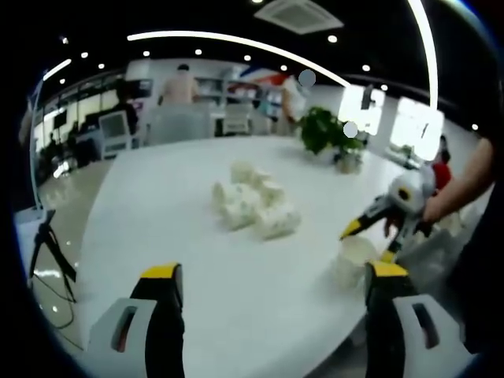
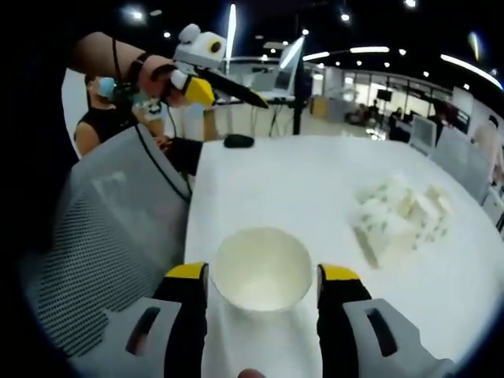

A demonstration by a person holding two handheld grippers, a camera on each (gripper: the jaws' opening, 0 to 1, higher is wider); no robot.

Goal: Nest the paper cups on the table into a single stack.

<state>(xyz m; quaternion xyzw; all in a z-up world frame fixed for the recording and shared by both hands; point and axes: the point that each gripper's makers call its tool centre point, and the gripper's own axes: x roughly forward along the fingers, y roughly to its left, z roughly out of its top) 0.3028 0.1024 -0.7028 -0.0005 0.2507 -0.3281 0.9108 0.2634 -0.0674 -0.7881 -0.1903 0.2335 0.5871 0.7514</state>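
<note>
Near the table's edge a white paper cup (image 2: 262, 268) stands with its mouth facing my right gripper's camera. My right gripper (image 2: 262, 277) has a jaw against each side of its rim, shut on it. In the left gripper view that same cup (image 1: 352, 258) sits at the right, and the right gripper (image 1: 368, 242) slants down onto it from a person's hand. A loose pile of several white paper cups (image 1: 253, 206) lies mid-table, also at the right of the right gripper view (image 2: 402, 213). My left gripper (image 1: 272, 295) is wide open above the table, holding nothing.
The round white table (image 1: 173, 236) carries a potted green plant (image 1: 327, 130) at its far side and a small black object (image 2: 238, 141). A grey mesh chair (image 2: 110, 236) stands against the near edge. A seated person (image 2: 102, 110) and office furniture lie beyond.
</note>
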